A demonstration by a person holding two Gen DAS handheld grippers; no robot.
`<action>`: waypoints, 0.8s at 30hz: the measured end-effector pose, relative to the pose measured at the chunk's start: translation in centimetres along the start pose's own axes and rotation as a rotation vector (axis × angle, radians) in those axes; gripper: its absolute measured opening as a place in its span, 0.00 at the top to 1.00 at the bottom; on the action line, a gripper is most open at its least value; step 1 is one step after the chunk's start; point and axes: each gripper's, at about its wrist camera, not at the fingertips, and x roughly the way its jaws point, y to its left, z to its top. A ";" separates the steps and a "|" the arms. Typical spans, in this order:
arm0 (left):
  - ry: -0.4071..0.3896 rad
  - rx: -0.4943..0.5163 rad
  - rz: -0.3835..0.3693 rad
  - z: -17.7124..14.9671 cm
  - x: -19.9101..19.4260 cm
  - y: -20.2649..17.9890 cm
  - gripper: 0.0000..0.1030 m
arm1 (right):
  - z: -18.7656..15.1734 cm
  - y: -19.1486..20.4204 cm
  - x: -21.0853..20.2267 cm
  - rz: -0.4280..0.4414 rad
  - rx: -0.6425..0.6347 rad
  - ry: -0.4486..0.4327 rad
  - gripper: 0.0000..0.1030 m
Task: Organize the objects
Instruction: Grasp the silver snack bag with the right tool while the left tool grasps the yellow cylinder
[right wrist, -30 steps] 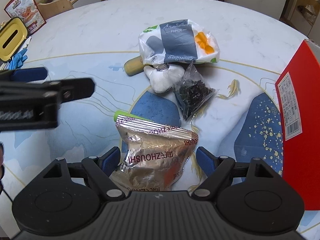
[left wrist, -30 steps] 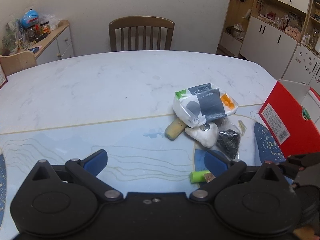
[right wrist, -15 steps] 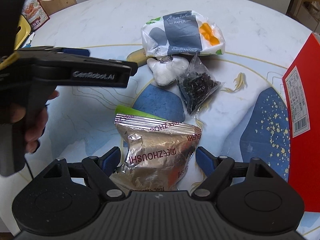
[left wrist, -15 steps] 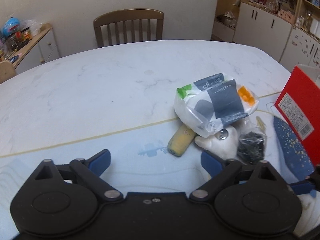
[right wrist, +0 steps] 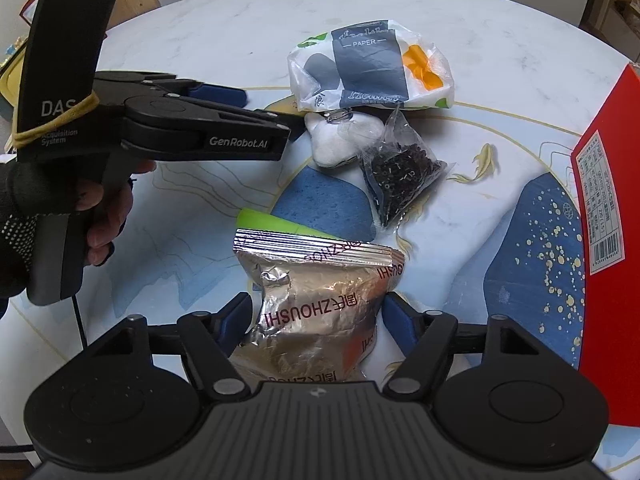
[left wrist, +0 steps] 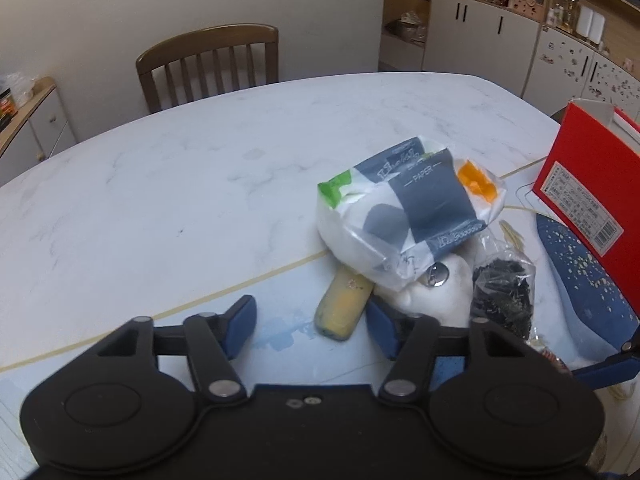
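Left tool [left wrist: 310, 322]: released, jaws spread wide, low over the counter [left wrist: 160, 184] with the yellowish tube [left wrist: 343, 308] lying between its blue pads; nothing gripped.
Right tool [right wrist: 316, 320]: jaws apart on either side of the silver foil snack bag [right wrist: 320, 300]; the pads sit just beside the bag's flanks, and I cannot tell whether they pinch it yet.
Pile: a tissue pack marked PAPER [left wrist: 408, 208] rests on top of the tube's far end and on a white pouch with a metal snap [left wrist: 432, 292]; a clear bag of dark bits [left wrist: 504, 296] lies just beside the pouch.
Other items: a green tube [right wrist: 276, 222] lies partly under the foil bag's sealed edge; a red carton [left wrist: 588, 196] stands at the right edge of the counter, likely the place things go.
Step in hand: probably the left tool taking the yellowish tube.
How to do it well: centre the pads across the tube's free near end, close squarely across its width, then draw it out toward the near side and low, so the tissue pack settles rather than tumbles.
Risk: the right pad sits touching or nearly touching the white pouch; closing may snag it.
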 end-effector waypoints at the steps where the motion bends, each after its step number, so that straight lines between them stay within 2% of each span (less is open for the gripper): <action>1: -0.001 0.006 -0.009 0.0 0.0 -0.1 0.51 | -0.1 0.0 0.0 -0.001 -0.003 0.000 0.34; 5: -0.006 0.056 -0.046 -0.2 -0.4 -1.0 0.77 | -0.3 0.0 -0.2 0.000 -0.011 0.004 0.42; 8: -0.003 0.084 -0.031 -0.2 -0.5 -1.6 0.78 | -0.7 0.0 -0.5 0.003 -0.021 0.005 0.46; 14: 0.018 0.012 -0.030 -0.7 -1.3 -1.1 0.79 | -1.4 0.1 -1.4 0.010 -0.045 -0.003 0.56; 24: 0.027 -0.089 -0.013 -2.3 -4.5 -0.8 0.80 | -2.5 -0.7 -4.4 0.028 -0.067 -0.021 0.57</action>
